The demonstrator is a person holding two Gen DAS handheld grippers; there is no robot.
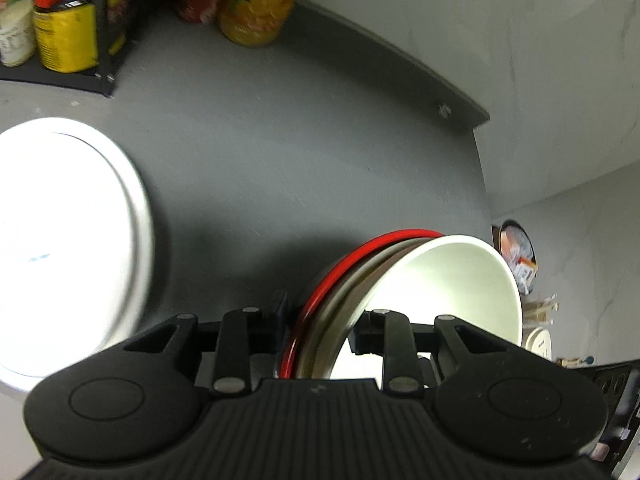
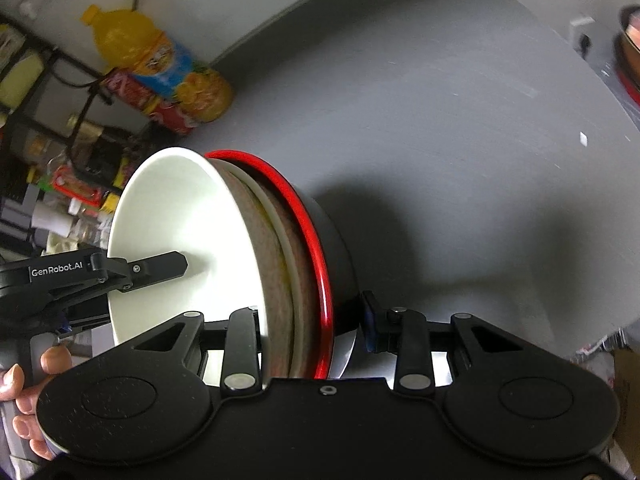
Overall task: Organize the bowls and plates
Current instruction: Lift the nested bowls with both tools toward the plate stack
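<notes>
Both tools, left (image 1: 320,320) and right (image 2: 312,320), are clamped on opposite rims of a nested bowl stack (image 2: 248,248) carried above the desk (image 1: 280,152), so stacking appears done, while the plate (image 1: 68,240) on the desk is judged still unsorted.

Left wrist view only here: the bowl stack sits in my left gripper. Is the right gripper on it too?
Observer: Yes. The right gripper straddles the stack, one side inside the white bowl, the other against the outermost bowl.
Operator: What is behind the red rim?
Observer: A black bowl; the red rim is its edge.
Operator: How deep is my left gripper?
Observer: One finger of the left gripper reaches the white bowl's middle.
</notes>
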